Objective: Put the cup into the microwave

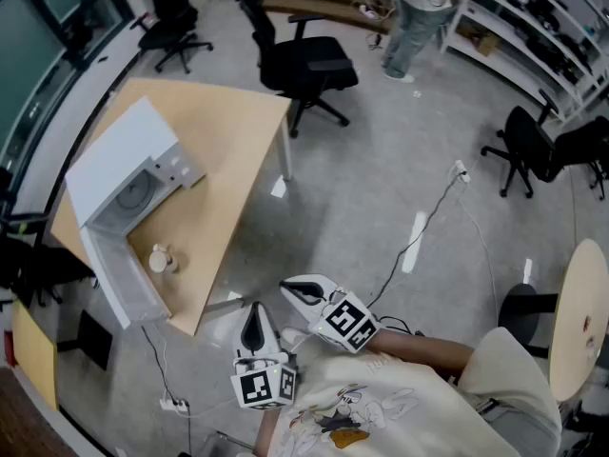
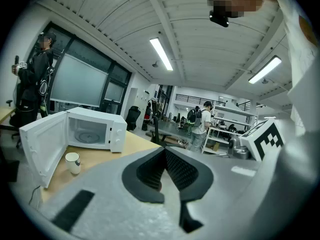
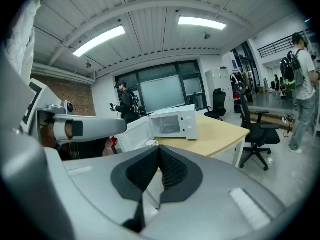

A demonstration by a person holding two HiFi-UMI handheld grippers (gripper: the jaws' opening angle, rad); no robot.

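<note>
White cup [image 2: 72,162] beside open microwave [image 2: 95,129], wooden table [image 2: 134,141]

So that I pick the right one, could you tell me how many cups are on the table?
1. The cup stands on the table, in front of the open microwave, beside its swung-out door. Nothing else cup-like shows, though the microwave could hide one.

A light wooden table [image 1: 228,150] carries a white microwave [image 1: 124,174] with its door swung wide open. A small white cup [image 1: 159,258] stands upright on the tabletop beside that door, near the table's edge.
</note>
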